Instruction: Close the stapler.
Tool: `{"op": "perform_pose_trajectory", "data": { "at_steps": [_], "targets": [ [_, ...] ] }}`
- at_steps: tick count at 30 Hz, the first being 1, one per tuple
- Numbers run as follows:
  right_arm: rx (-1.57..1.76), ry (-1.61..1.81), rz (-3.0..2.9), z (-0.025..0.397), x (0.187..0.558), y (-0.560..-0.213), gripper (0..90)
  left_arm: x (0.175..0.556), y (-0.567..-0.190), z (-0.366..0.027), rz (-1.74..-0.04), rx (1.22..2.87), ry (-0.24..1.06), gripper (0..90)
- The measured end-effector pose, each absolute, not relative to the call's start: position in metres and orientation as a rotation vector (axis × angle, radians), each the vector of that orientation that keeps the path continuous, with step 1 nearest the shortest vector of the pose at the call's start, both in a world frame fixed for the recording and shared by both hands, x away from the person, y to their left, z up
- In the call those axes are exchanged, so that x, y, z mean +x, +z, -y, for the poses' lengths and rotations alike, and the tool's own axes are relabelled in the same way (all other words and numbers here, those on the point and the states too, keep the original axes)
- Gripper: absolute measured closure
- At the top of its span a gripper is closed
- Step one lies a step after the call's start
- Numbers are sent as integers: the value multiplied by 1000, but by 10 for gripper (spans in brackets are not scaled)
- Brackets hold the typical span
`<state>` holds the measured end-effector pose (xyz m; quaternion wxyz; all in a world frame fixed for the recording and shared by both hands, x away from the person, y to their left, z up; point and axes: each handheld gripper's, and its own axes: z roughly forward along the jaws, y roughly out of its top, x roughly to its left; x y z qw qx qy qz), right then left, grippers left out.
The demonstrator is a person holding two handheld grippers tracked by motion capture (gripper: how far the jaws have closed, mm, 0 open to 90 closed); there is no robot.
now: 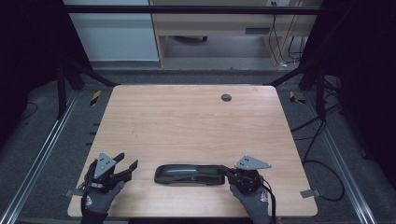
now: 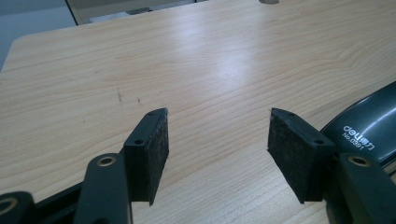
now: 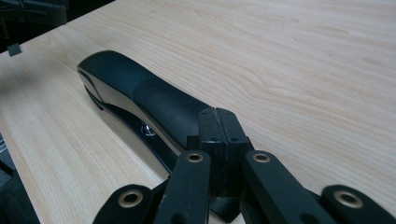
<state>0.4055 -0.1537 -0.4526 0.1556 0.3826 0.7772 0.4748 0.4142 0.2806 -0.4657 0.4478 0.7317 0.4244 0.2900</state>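
Worktop (image 1: 196,121): light wood, bare but for one thing near the front edge and a small round grommet (image 1: 226,97) toward the far side.

Stapler (image 1: 189,174): large and black, lying flat on its side-to-side axis near the front edge, between the two hands — its rounded nose points to the person's left, its rear end to the right. In the left gripper view the nose (image 2: 369,133) carries white print. It rests on the worktop; nothing shows it lifted.

Right claw (image 3: 219,133): jaws pressed together, pads meeting face to face at the stapler's rear end. They seem to sit on top of or against the back of the arm rather than around it — I cannot tell whether anything is pinched between them.

Left claw (image 2: 217,149): jaws wide apart, nothing between the pads but bare wood; the stapler's nose lies just beside its right-hand jaw, not touching as far as I can see.

Done, by my reading: the right claw has reached the stapler's rear.

Left to do: a firm hold, likely the left claw closing on the nose, then whatever lift, turn or press is meant. Early stage.
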Motion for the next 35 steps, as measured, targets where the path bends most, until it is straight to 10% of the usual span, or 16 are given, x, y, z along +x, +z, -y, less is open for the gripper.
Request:
{"op": "perform_pose_trajectory", "data": {
  "at_steps": [14, 35],
  "targets": [
    [1090, 1391, -2110, 162, 410, -439, 834, 416, -476, -285, -1075, 1833, 702, 350],
    [1443, 1024, -1933, 270, 434, -489, 393, 427, -493, -297, -1150, 1922, 663, 280]
  ]
}}
